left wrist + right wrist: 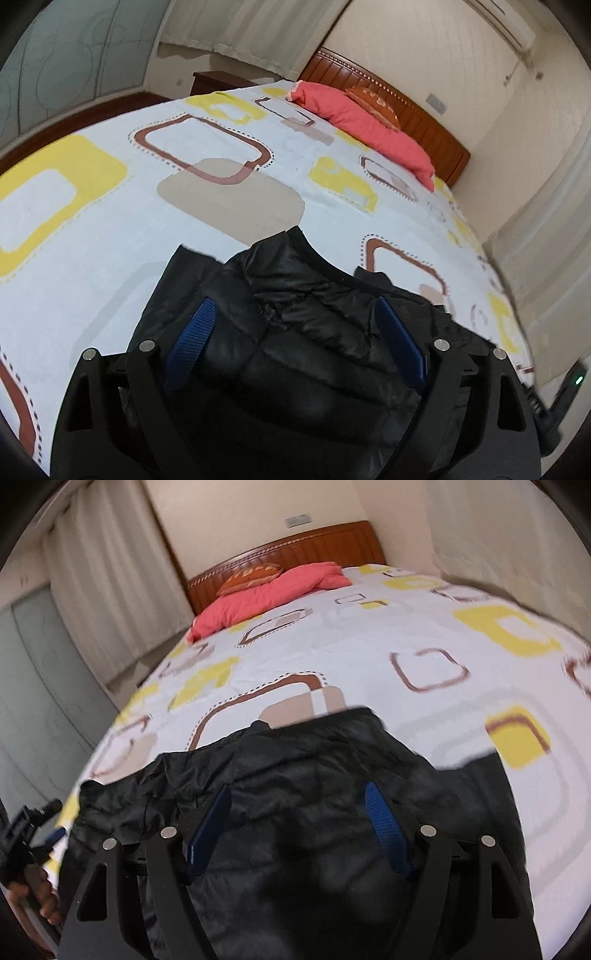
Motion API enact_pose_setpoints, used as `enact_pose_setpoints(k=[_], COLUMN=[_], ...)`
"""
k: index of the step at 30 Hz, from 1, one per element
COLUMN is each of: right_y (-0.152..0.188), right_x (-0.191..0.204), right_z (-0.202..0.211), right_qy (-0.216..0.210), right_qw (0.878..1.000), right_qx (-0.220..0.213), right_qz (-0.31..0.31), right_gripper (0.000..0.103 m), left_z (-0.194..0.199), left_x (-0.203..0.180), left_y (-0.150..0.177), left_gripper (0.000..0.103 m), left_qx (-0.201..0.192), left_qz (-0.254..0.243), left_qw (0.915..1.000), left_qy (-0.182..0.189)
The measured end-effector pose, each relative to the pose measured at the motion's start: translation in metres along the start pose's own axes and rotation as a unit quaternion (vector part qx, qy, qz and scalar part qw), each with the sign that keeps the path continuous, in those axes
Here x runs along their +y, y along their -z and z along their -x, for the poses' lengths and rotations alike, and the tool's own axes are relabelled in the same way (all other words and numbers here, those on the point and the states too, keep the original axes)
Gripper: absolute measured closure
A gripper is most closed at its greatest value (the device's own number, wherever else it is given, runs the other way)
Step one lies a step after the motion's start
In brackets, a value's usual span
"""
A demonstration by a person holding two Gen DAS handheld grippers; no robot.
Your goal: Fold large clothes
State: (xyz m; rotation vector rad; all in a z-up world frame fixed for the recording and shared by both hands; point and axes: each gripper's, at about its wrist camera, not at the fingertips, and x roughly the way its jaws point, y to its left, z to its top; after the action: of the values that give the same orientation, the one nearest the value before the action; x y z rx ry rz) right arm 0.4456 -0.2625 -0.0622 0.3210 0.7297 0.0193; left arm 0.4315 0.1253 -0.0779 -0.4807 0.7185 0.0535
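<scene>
A: Left gripper [295, 332] status?
B: Spread wide. Its 2 blue pads [192, 339] stand well apart, w/ a puffy ridge of the black jacket [295, 295] bulging up between them. Pads don't press on it, so nothing is clamped.

A: Right gripper [299, 823]?
B: Also wide, maybe a bit less than the left. Blue fingers [384, 827] are apart over the jacket's flat black fabric, w/ cloth under and between them. No pinch visible. The view is blurred, so I can't tell if the tips touch the fabric.

A: Where's the jacket?
B: On the bed [110, 221], at the near edge, bunched and partly folded. It lies on the white sheet w/ yellow and brown squares. Collar end points toward the headboard [424, 122].

A: Anything else on the bed?
B: A pink quilt [369, 125] rolled along the headboard, far from the jacket, w/ an orange cushion [373, 103] on top of it.

A: Do the 2 grippers see each other?
B: Right wrist view catches the other gripper at far left, w/ a hand [37, 893] around its handle.
</scene>
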Motion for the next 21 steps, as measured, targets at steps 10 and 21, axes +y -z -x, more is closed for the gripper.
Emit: enact_pose_setpoints(k=[10, 21], right_y=[0.009, 0.015], right_x=[0.022, -0.004], right_z=[-0.085, -0.029], right_qy=[0.061, 0.079], right_qw=[0.993, 0.995], right_qx=[0.084, 0.041], right_qz=[0.060, 0.047], right_gripper=[0.029, 0.030], left_z=[-0.077, -0.014], left_x=[-0.015, 0.012], left_y=[0.008, 0.010], left_gripper=[0.015, 0.014], left_qx=[0.064, 0.052], left_qz=[-0.072, 0.014], left_qw=[0.9923, 0.9985], left_qy=[-0.079, 0.005])
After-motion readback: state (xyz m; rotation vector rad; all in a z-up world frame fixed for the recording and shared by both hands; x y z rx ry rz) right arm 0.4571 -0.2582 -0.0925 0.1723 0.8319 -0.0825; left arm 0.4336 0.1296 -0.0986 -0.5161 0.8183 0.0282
